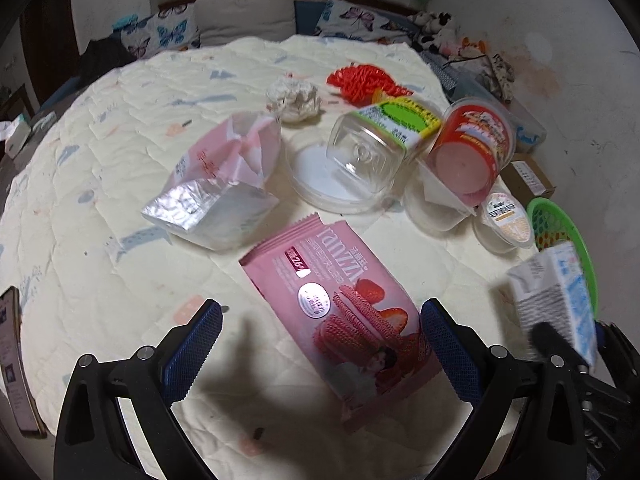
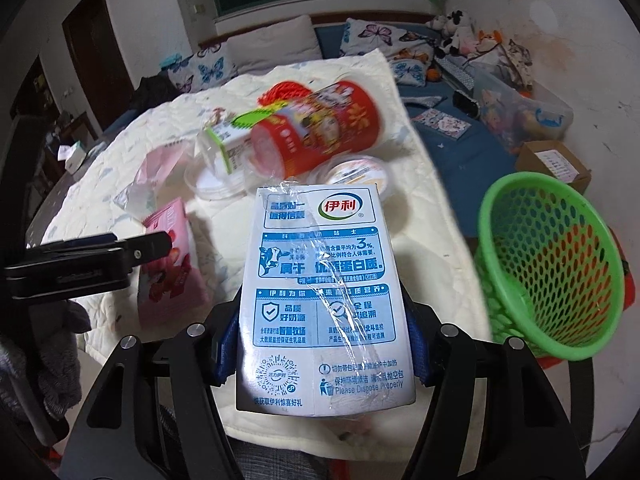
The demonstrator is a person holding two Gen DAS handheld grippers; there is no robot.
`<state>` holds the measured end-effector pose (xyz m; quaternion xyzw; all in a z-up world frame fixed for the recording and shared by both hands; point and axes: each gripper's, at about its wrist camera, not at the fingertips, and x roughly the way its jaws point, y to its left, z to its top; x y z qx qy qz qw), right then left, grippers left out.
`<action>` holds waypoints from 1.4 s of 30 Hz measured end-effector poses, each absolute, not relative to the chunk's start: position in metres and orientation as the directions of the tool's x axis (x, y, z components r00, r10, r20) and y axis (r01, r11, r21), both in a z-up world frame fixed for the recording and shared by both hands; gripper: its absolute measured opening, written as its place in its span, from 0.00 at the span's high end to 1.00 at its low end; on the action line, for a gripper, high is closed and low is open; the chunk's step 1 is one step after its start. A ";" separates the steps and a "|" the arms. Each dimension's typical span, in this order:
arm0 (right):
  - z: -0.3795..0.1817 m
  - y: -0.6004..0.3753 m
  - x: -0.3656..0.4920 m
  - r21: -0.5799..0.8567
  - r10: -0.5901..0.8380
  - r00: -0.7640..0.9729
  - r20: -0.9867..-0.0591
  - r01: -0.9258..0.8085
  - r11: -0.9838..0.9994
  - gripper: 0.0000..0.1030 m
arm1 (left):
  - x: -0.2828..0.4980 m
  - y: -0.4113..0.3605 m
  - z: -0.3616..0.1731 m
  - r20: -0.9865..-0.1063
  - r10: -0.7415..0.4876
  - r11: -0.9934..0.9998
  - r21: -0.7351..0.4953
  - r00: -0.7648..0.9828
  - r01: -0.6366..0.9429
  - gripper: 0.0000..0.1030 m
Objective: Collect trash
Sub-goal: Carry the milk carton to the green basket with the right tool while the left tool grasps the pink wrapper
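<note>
The right gripper (image 2: 322, 344) has its blue ribbed fingers (image 2: 225, 354) pressed against both sides of a milk carton (image 2: 320, 292), a flat-faced white box printed in blue with a crinkled clear straw wrapper stuck down its front. The carton is held up off the quilt (image 1: 100, 184), a cream padded cover with stitched squares that carries all the trash. Just off the quilt's right edge stands a green plastic basket (image 2: 556, 264), round with perforated walls.

The left gripper (image 1: 320, 344) hangs with its fingers spread wide and holding nothing, on either side of the near end of a glossy pink wafer packet (image 1: 340, 320) that lies flat near the quilt's front edge. Beyond it lies a crumpled pink and silver foil bag (image 1: 216, 192). Further toward the right edge, a clear plastic jar (image 1: 372, 148) lies tipped on a round white lid (image 1: 320, 176), touching a red cylindrical tub (image 1: 472, 148), also on its side. Toward the far edge sit a crumpled white tissue (image 1: 294, 96) and a red mesh net (image 1: 364, 78).
</note>
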<state>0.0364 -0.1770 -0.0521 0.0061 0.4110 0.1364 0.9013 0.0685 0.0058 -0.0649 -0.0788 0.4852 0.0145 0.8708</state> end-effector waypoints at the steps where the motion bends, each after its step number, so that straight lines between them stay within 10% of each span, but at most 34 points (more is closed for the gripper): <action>1: -0.051 -0.183 0.036 0.125 0.248 0.631 -0.735 -0.233 0.964 0.37 | 0.070 0.004 -0.066 -0.850 -0.049 0.987 -0.121 0.524 -0.105 0.06; 14: -0.059 -0.261 0.048 0.100 0.119 0.662 -0.740 -0.066 0.993 0.37 | 0.087 -0.010 -0.083 -0.881 -0.023 0.988 -0.092 0.472 -0.123 0.09; 27: -0.087 -0.331 0.076 0.076 0.006 0.625 -0.781 0.086 0.993 0.37 | 0.086 -0.015 -0.082 -0.881 -0.064 0.988 -0.123 0.468 -0.097 0.61; 42: -0.112 -0.354 0.097 0.063 -0.032 0.563 -0.826 0.150 0.987 0.35 | 0.068 -0.018 -0.047 -0.825 -0.101 0.991 -0.131 0.556 -0.013 0.78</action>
